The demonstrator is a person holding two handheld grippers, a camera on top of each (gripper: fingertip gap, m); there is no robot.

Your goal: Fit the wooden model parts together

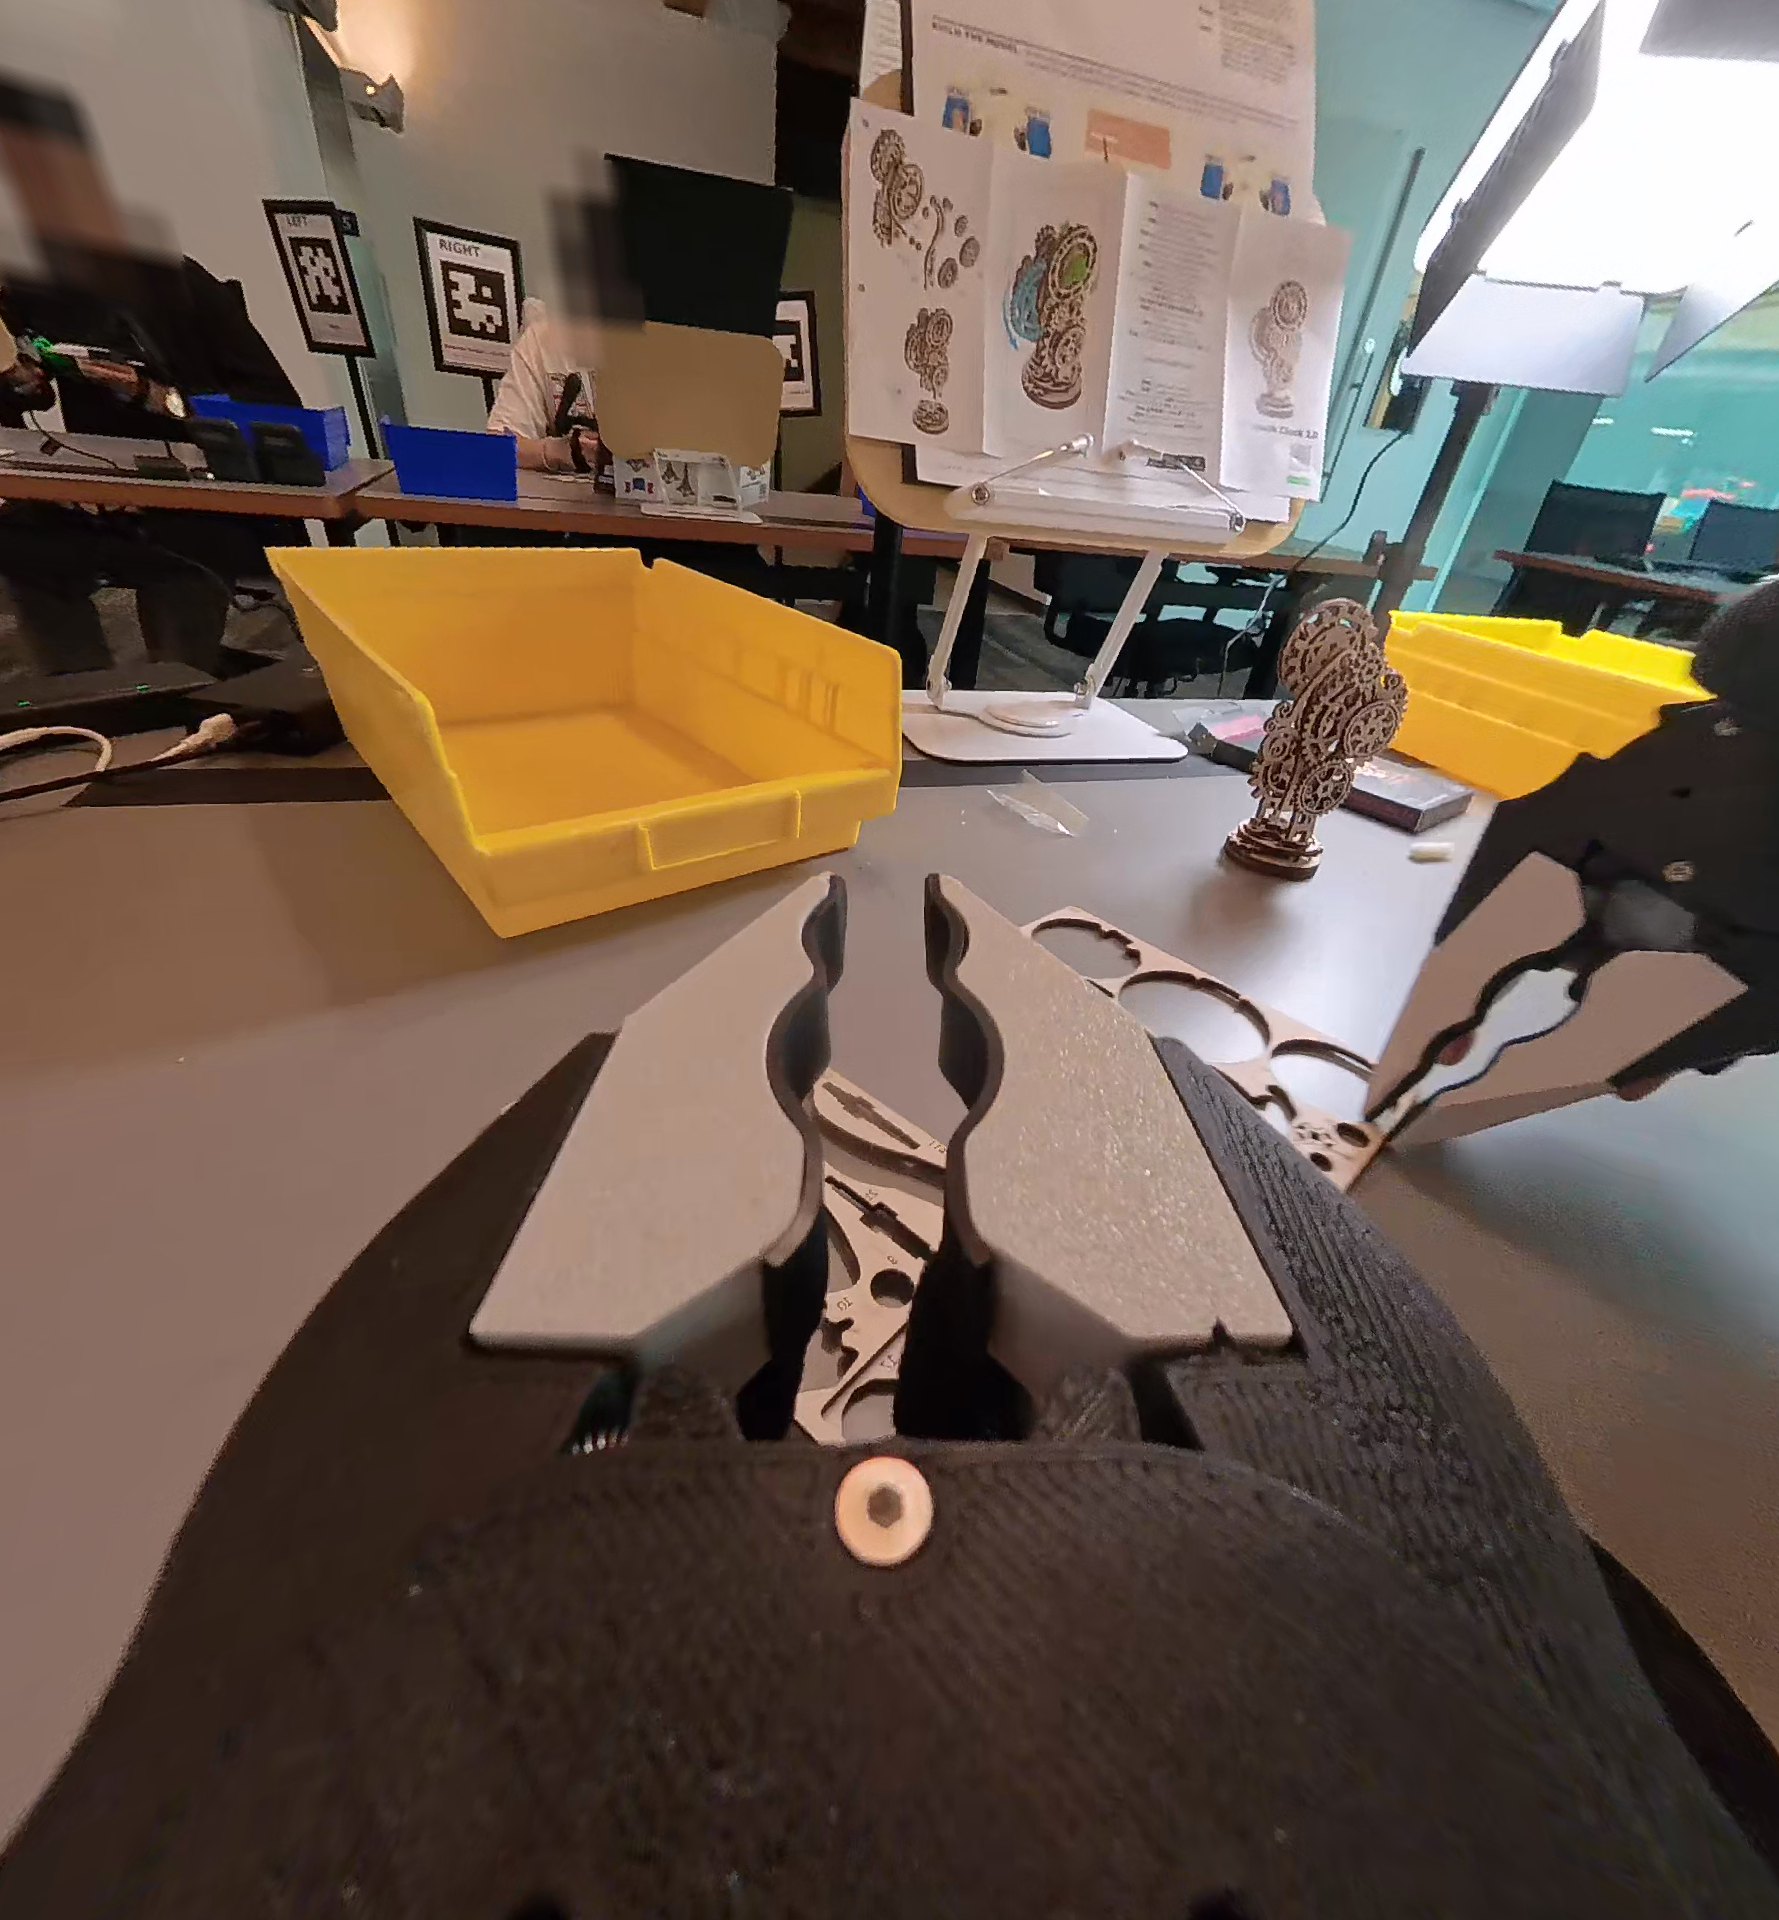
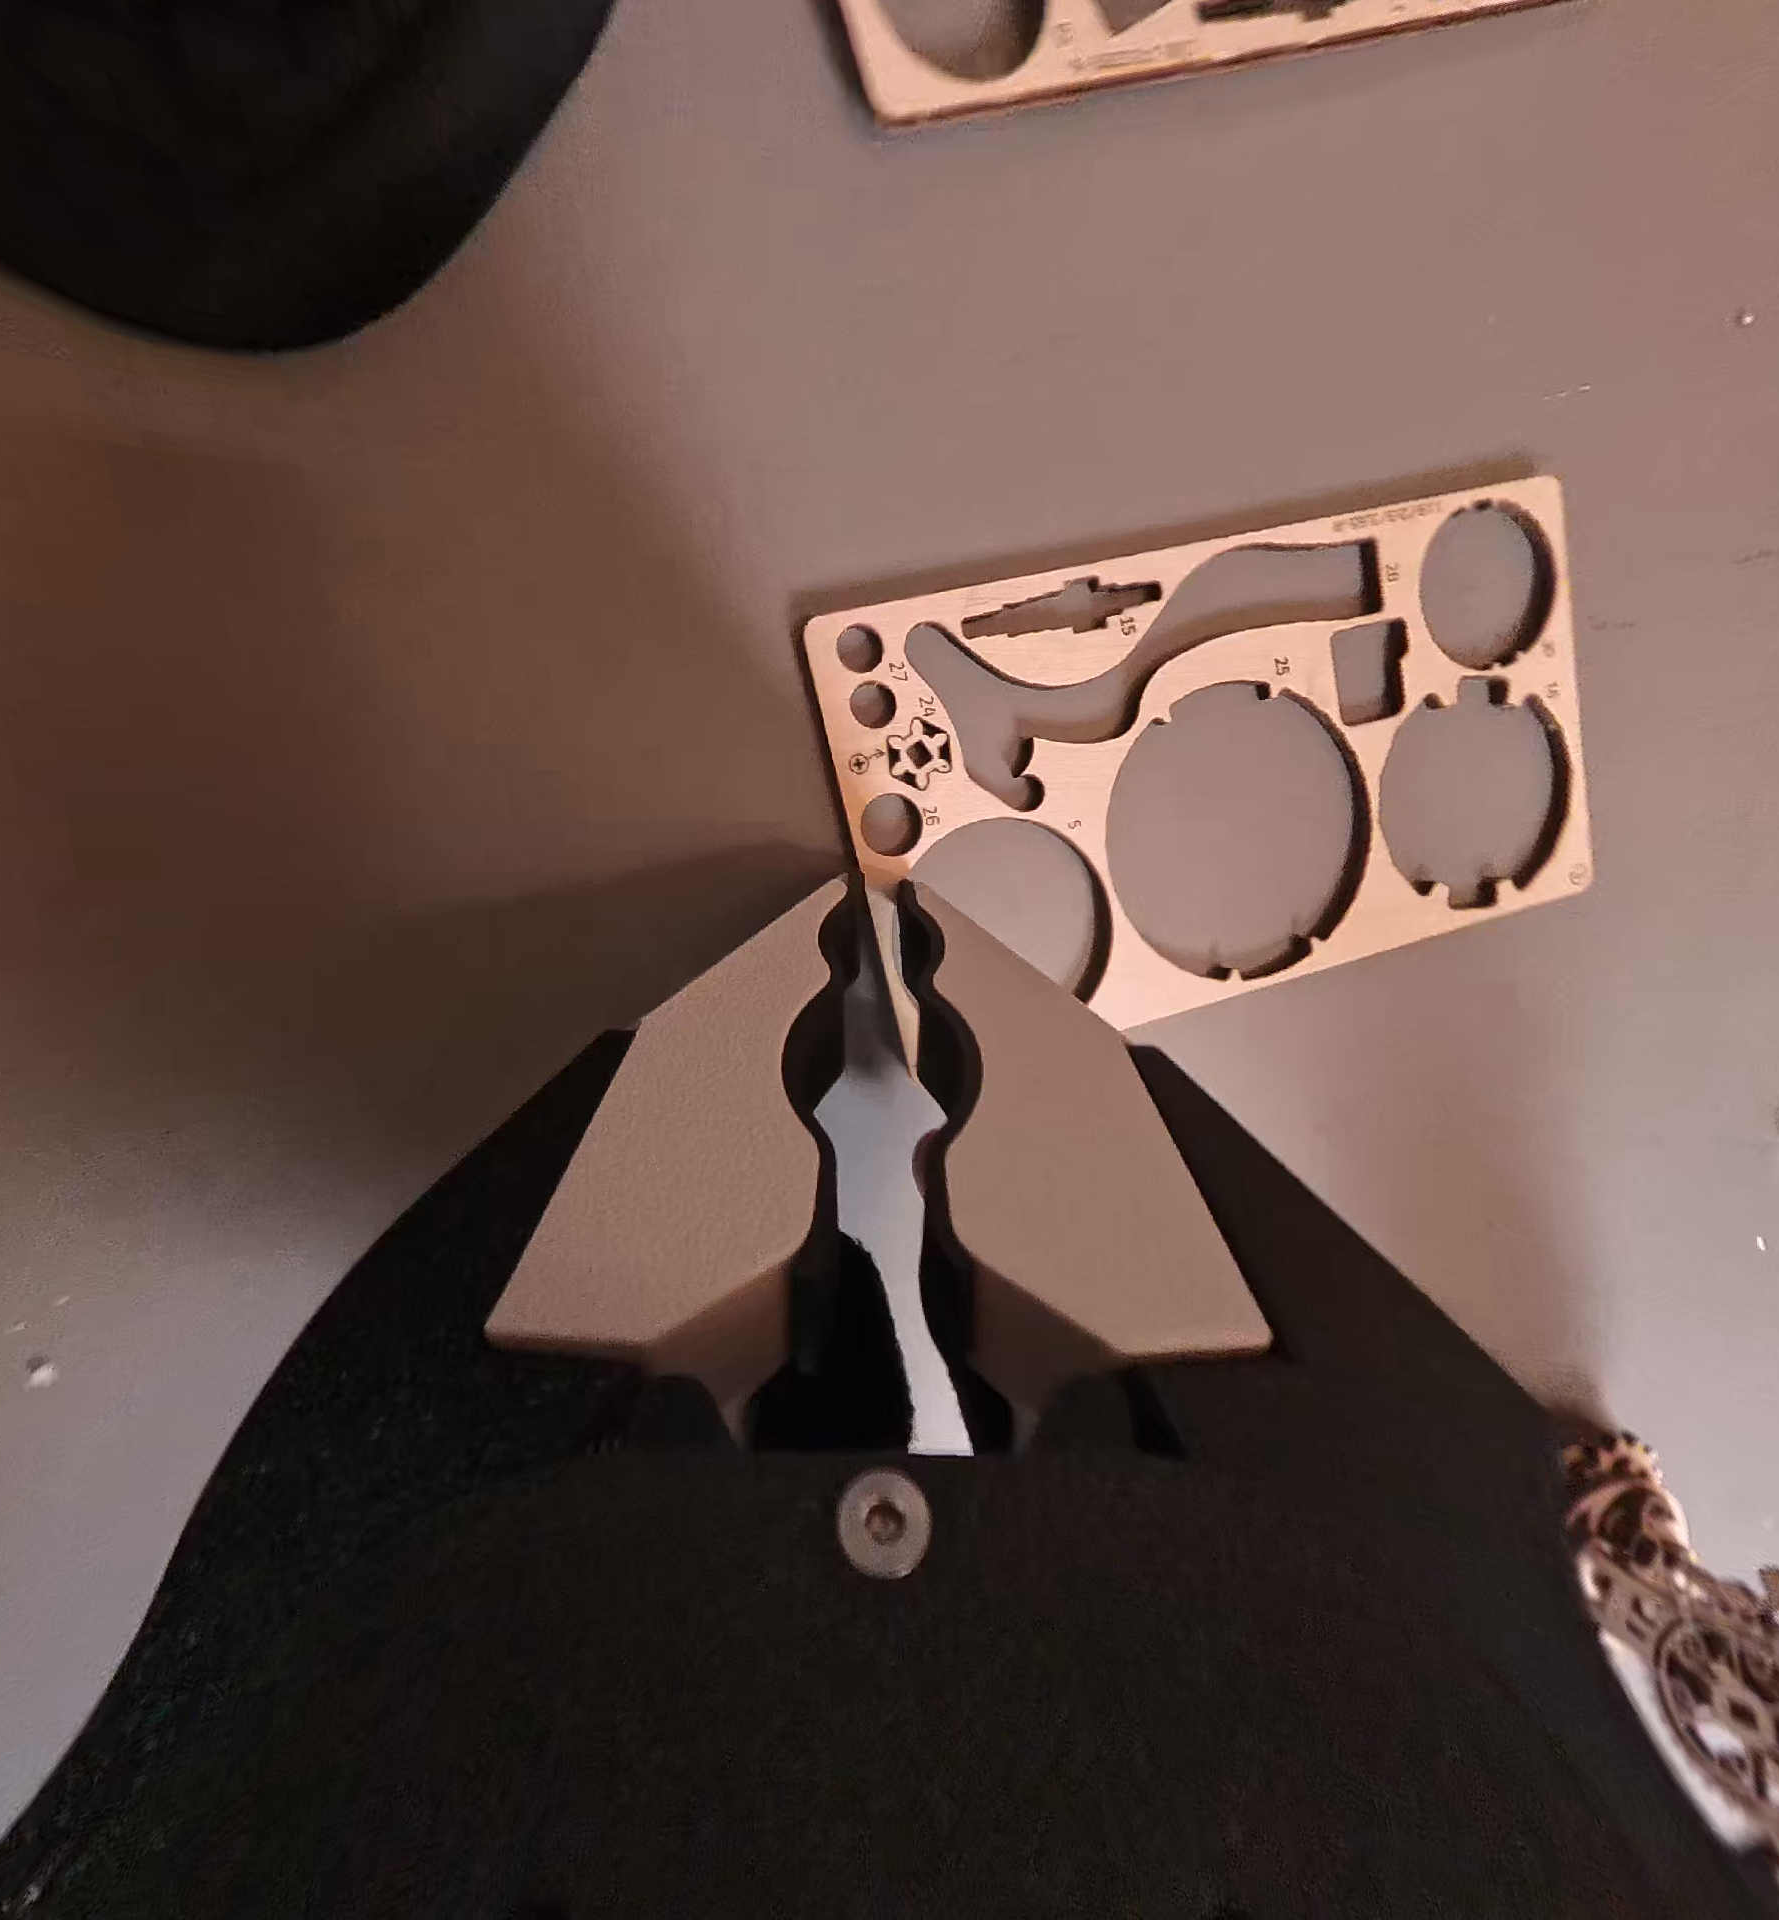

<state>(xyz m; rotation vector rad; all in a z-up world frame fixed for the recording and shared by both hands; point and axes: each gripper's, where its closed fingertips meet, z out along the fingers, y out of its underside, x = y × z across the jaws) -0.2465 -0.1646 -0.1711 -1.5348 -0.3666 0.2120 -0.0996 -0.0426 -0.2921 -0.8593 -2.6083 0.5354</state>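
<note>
A flat wooden parts sheet (image 2: 1197,769) with several empty cut-outs lies on the grey table (image 2: 449,520). My right gripper (image 2: 877,888) is shut on its near left corner. The left wrist view shows that pinch from the side, with the right gripper (image 1: 1389,1127) on the sheet (image 1: 1228,997). My left gripper (image 1: 885,899) is open, with bare table between its fingertips. Wooden sheet with cut shapes (image 1: 864,1195) shows below through the gap farther back. A second wooden sheet (image 2: 1176,62) lies at the top of the right wrist view.
A finished wooden gear model (image 1: 1316,748) stands to the right, with a dark box (image 1: 1404,795) behind it. An empty yellow bin (image 1: 594,727) sits ahead left, another (image 1: 1519,696) at far right. A stand with instruction sheets (image 1: 1072,312) is behind. People sit at far tables. Some 25 cm of space lies between my two pairs of fingers.
</note>
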